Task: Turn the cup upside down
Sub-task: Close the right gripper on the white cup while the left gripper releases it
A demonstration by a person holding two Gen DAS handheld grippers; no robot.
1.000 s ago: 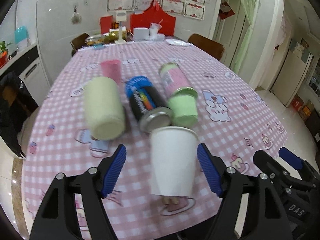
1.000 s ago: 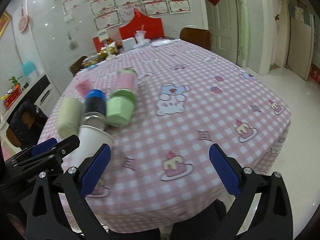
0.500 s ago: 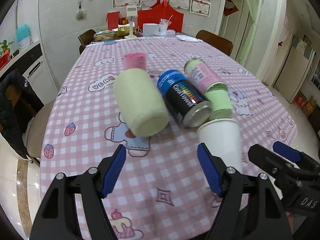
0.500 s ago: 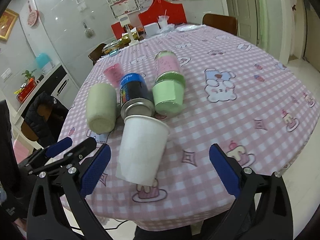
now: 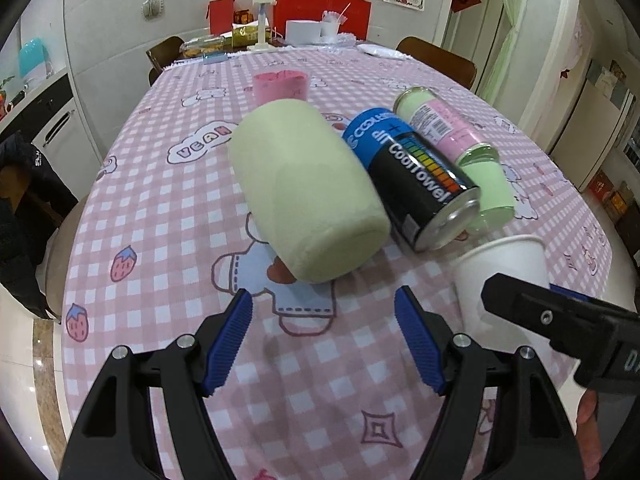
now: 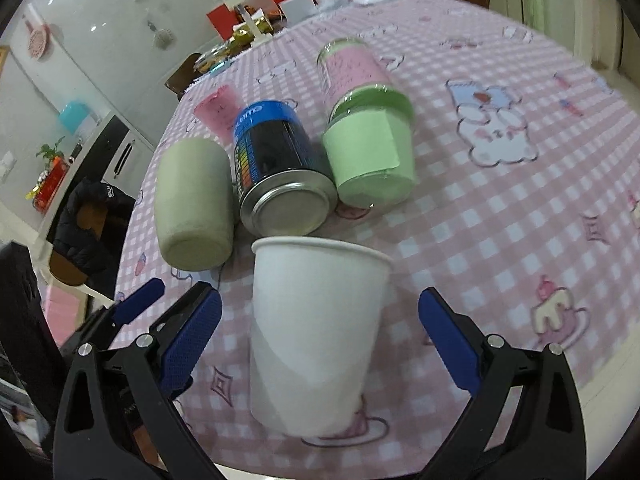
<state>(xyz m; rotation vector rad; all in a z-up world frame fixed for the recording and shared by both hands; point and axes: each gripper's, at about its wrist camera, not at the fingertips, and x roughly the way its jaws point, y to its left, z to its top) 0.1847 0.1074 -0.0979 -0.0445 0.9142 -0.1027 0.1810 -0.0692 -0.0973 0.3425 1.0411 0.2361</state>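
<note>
White paper cup (image 6: 316,332) stands upright on the pink checked tablecloth (image 6: 520,208), mouth up, near the table's front edge. It sits squarely between the right gripper's (image 6: 320,336) blue pads (image 6: 192,332), both pads clear of the wall, so jaws are spread wide and gripping nothing. Cup's long axis is vertical, roughly square to the gripper's closing line.

Left gripper (image 5: 324,340) is also released and empty, aimed at bare cloth below the pale green roll (image 5: 308,192). From the left wrist view the cup (image 5: 500,268) is off to the right, partly hidden behind the right gripper's finger. Right hand is clearly the nearer one.

Clutter just behind the cup: the black-and-blue can (image 6: 280,168) lying on its side with its metal end close to the rim, cannot tell if touching; green-and-pink jar (image 6: 364,132) beside it.

My read: grasp not started. Close the right gripper mid-wall, gently since paper will crush, lift clear of the can, then roll the wrist half a turn and set it down on its rim.
</note>
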